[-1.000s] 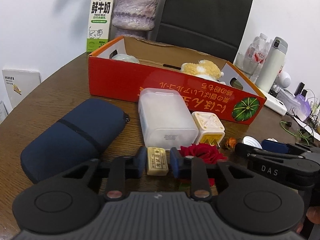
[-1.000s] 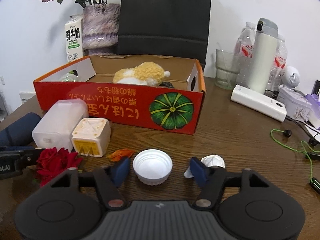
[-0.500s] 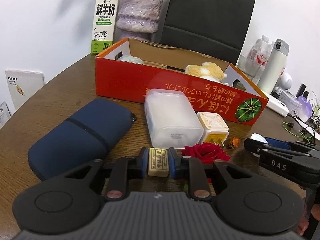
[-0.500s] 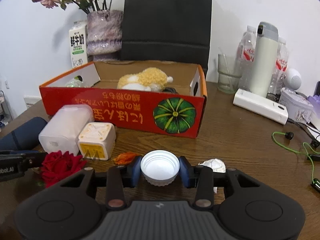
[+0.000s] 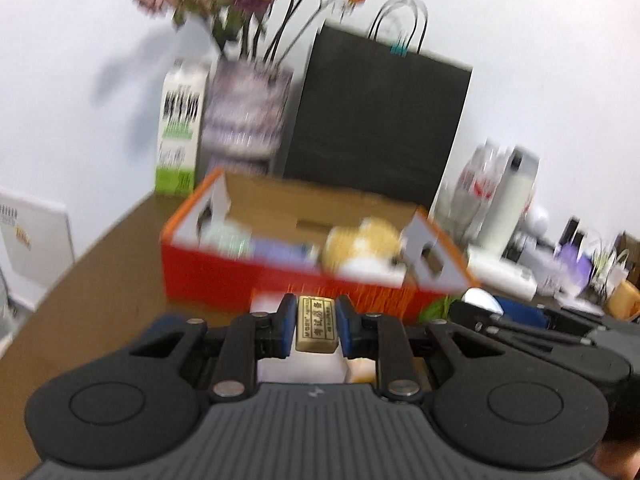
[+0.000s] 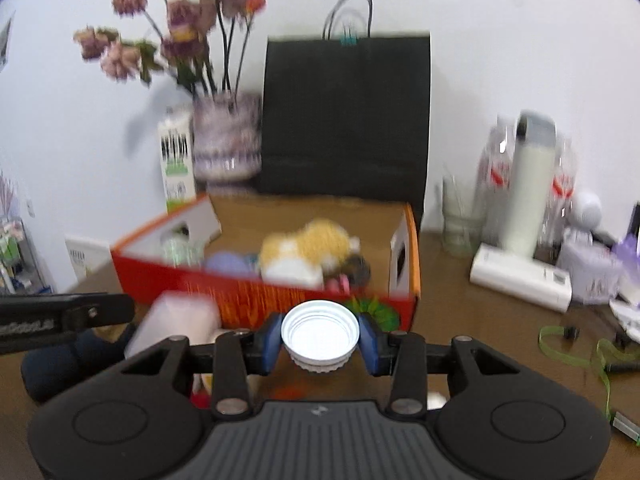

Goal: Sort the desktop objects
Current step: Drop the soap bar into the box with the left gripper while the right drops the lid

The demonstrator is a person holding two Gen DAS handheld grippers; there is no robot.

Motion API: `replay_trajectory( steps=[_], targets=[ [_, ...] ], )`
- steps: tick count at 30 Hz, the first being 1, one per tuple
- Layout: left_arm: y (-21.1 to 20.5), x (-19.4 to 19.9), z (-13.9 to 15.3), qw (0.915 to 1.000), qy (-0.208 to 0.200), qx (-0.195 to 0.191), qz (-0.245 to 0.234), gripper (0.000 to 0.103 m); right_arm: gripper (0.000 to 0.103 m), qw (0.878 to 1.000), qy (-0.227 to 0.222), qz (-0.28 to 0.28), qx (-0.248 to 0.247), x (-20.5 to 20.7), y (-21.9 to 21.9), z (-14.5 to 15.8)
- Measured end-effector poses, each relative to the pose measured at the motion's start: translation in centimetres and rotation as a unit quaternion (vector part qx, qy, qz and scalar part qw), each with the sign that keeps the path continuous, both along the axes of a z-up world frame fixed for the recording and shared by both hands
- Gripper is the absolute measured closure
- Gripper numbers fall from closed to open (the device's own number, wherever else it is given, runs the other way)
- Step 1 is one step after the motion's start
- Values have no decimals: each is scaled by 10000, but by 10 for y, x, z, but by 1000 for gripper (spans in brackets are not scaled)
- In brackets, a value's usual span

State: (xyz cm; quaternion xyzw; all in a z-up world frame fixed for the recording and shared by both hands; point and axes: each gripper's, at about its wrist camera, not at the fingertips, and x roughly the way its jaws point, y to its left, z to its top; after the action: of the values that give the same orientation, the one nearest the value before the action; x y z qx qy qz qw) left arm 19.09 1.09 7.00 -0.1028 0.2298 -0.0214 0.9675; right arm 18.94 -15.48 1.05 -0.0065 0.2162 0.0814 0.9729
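Note:
My left gripper (image 5: 316, 326) is shut on a small tan eraser (image 5: 316, 324) with printed characters, held up off the table in front of the orange cardboard box (image 5: 240, 280). My right gripper (image 6: 320, 340) is shut on a white ribbed bottle cap (image 6: 320, 334), also lifted, with the same box (image 6: 256, 300) behind it. Inside the box lie a yellow plush toy (image 6: 304, 244) and other small items. In the left wrist view the right gripper (image 5: 480, 304) shows at the right with the cap.
A translucent white container (image 6: 176, 324) and a dark blue pouch (image 6: 60, 360) lie on the wooden table below. Behind the box stand a milk carton (image 5: 180, 136), a flower vase (image 6: 226, 140) and a black paper bag (image 6: 344, 120). Bottles, a white thermos (image 6: 528, 184) and cables crowd the right side.
The right gripper closed on the white cap. Both grippers then rose off the table with the eraser and the cap, and the view now looks over the box rim.

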Motion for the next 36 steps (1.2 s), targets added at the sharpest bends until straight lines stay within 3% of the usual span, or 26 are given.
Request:
replay_trajectory(
  steps=[5, 11, 22, 30, 31, 32, 33, 34, 36],
  targets=[
    [-1, 29, 19, 9993, -279, -202, 175, 81, 64, 9990, -298, -222, 265, 24, -2, 21],
    [0, 64, 10, 9985, -309, -370, 266, 81, 64, 9984, -186, -319, 435, 60, -4, 11],
    [8, 123, -22, 9994, 208, -136, 254, 81, 64, 9991, 228, -311, 186, 112, -8, -17],
    [9, 136, -33, 9988, 416, -17, 251, 79, 63, 9982, 480, -313, 198, 122, -10, -28],
    [8, 135, -32, 9988, 401, 20, 263, 70, 60, 9982, 478, -309, 185, 122, -10, -28],
    [8, 135, -32, 9989, 389, 64, 258, 52, 46, 9982, 477, -323, 169, 122, -9, -28],
    [7, 134, -31, 9989, 369, 105, 275, 41, 25, 9983, 456, -338, 153, 121, -9, -28],
    [5, 132, -30, 9988, 338, 148, 325, 20, 16, 9984, 421, -359, 126, 120, -9, -27],
    [4, 129, -27, 9974, 274, 323, 580, 8, 13, 9987, 338, -357, 96, 117, -9, -25]
  ],
)
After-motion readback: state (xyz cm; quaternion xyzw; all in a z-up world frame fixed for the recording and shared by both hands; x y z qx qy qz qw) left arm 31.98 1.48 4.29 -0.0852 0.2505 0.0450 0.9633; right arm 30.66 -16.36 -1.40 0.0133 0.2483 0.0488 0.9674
